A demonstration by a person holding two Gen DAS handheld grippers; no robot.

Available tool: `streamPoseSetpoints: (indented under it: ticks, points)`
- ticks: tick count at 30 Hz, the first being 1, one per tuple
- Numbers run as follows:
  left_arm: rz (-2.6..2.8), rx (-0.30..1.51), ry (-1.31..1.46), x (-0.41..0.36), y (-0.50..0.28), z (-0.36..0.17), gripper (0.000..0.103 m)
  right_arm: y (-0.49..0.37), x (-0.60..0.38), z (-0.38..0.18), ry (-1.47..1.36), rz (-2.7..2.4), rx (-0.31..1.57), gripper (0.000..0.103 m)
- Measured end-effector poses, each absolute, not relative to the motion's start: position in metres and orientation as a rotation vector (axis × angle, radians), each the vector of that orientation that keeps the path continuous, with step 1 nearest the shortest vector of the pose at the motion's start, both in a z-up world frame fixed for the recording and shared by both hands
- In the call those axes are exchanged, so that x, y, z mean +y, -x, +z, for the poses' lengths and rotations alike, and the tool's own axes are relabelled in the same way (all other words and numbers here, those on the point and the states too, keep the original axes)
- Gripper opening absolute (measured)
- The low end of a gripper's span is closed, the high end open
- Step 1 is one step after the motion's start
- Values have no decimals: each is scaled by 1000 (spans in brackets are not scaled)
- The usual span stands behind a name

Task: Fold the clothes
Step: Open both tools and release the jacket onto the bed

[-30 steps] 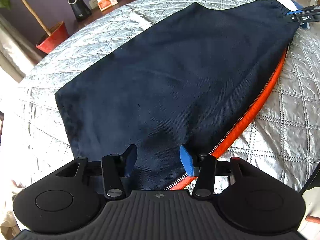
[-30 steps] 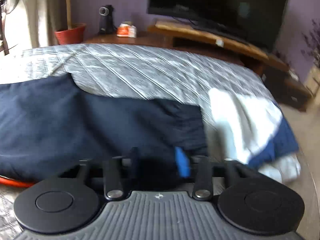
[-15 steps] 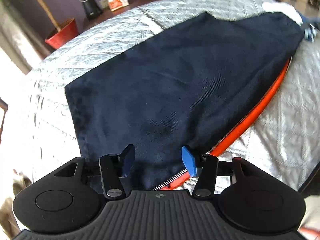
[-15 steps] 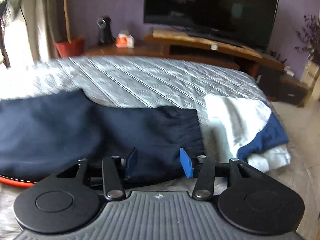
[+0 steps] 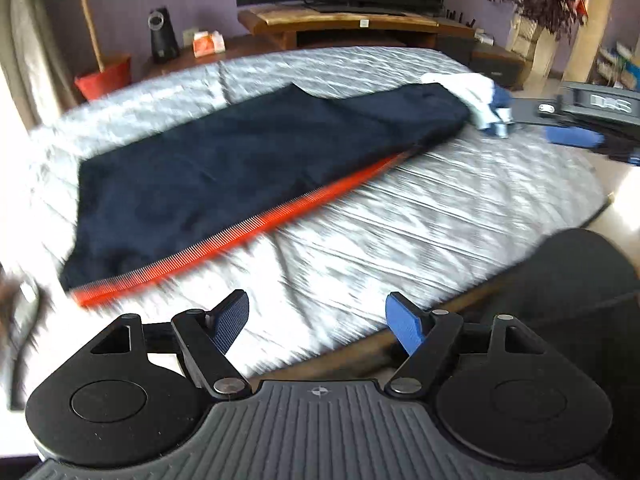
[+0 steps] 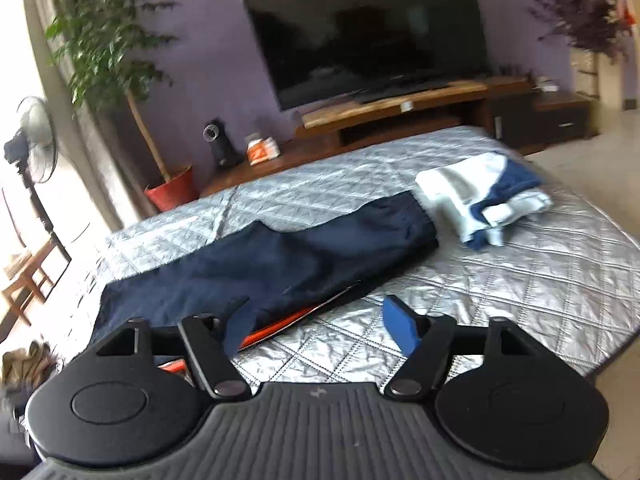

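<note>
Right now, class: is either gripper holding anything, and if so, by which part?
Nothing is held. The left gripper and the right gripper are both open with empty jaws, above the quilt and clear of the navy jacket.

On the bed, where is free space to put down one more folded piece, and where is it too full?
Bare quilt lies on the near side of the navy garment, below its orange zipper edge and in front of the white and blue pile. A bare strip also lies behind the garment, toward the TV stand. It is crowded where the pile touches the garment's end.
</note>
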State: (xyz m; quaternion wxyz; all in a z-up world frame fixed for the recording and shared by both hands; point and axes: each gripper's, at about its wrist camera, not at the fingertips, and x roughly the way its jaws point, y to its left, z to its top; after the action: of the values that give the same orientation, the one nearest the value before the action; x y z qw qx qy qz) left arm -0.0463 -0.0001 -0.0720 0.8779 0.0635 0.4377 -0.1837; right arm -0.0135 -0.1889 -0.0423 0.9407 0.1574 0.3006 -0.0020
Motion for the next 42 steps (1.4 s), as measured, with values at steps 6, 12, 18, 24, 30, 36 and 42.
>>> streamPoseSetpoints:
  ticks: [6,12,18,24,30,36,42]
  points:
    - [-329,963,-17,-2,78,-56,83,22,-172,-39,-245,1,657,61]
    - [-184,937,47,16,94,-31,92,40,-150,-35,-150,22,640,75]
    - [-67,911,75,31,107,-5,96,56,-150,-30,-151,16,630,86]
    - [-21,827,48,34,124,16,102,52,-160,-39,-186,6,713,76]
    - [-10,802,39,40,115,24,102,42,-185,-54,-322,2,788,57]
    - [35,803,96,65,82,23,102,33,-208,-67,-445,1,855,42]
    - [65,816,114,93,21,17,102,17,-212,-78,-489,-2,914,42]
